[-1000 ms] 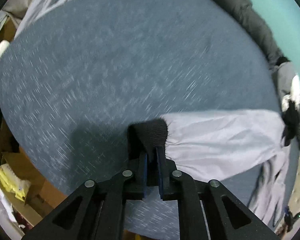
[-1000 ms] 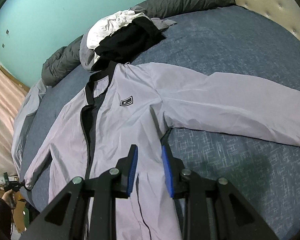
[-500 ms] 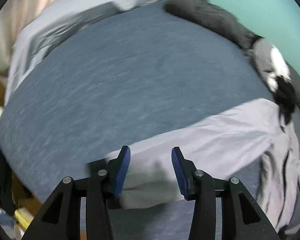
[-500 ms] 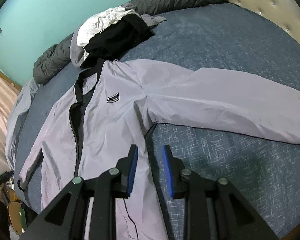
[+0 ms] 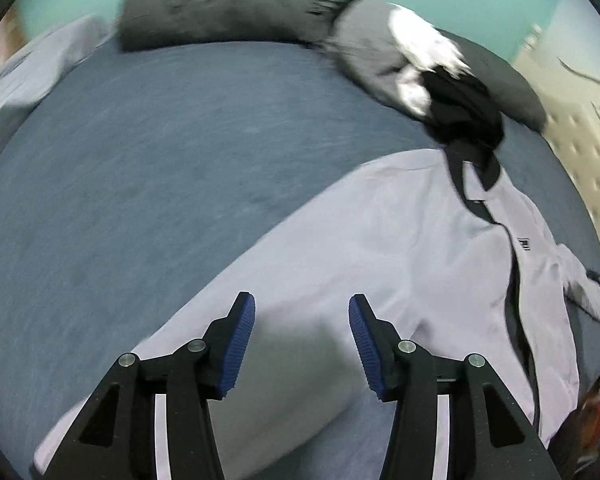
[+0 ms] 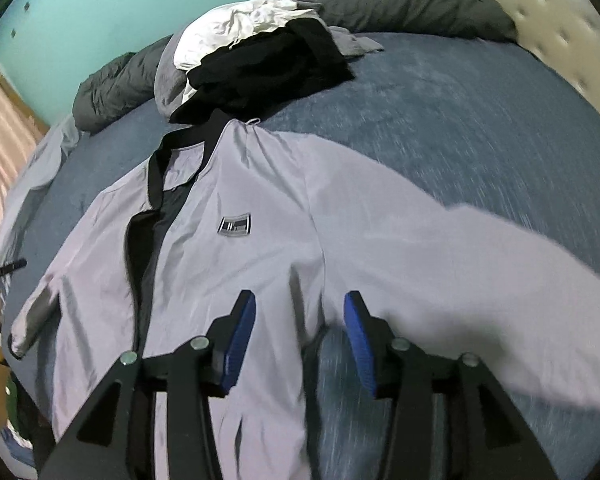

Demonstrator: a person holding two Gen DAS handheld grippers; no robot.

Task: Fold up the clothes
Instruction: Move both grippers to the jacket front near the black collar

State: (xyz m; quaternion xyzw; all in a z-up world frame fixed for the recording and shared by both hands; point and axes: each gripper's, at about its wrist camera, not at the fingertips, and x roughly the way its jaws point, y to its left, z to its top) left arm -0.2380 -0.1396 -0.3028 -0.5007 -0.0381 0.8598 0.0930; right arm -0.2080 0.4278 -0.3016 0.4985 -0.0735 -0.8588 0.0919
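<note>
Lilac-grey jacket (image 6: 260, 264) lies face up on blue bedspread (image 6: 460, 120), front open, black collar (image 6: 188, 140) toward the pile of clothes (image 6: 260, 52) and dark pillows (image 6: 400, 4) at the teal wall.

Changes vs 1 s ago: left gripper (image 5: 302, 336) was clamped on the black cuff; it has let go, jaws now spread wide w/ nothing between the blue pads (image 5: 240, 344). It has moved up the sleeve (image 5: 300, 280) and hovers over its mid part; cuff is no longer in left view. Right gripper (image 6: 300, 336) jaws have widened, also empty. It now sits over the armpit area, where the other sleeve (image 6: 480, 272) meets the body; 1 s ago it sat further down the front panel. Both views motion-blurred.

Orientation, left to right in right wrist view: one sleeve runs down along the body to its cuff (image 6: 16, 344) near the bed edge at far left; body's long axis runs from collar at upper centre down to the hem below the gripper; chest badge (image 6: 235, 225) right of the opening; other sleeve stretches out sideways to frame's right edge, roughly square to the body. Jacket lies flat, light creases only near the armpit.
</note>
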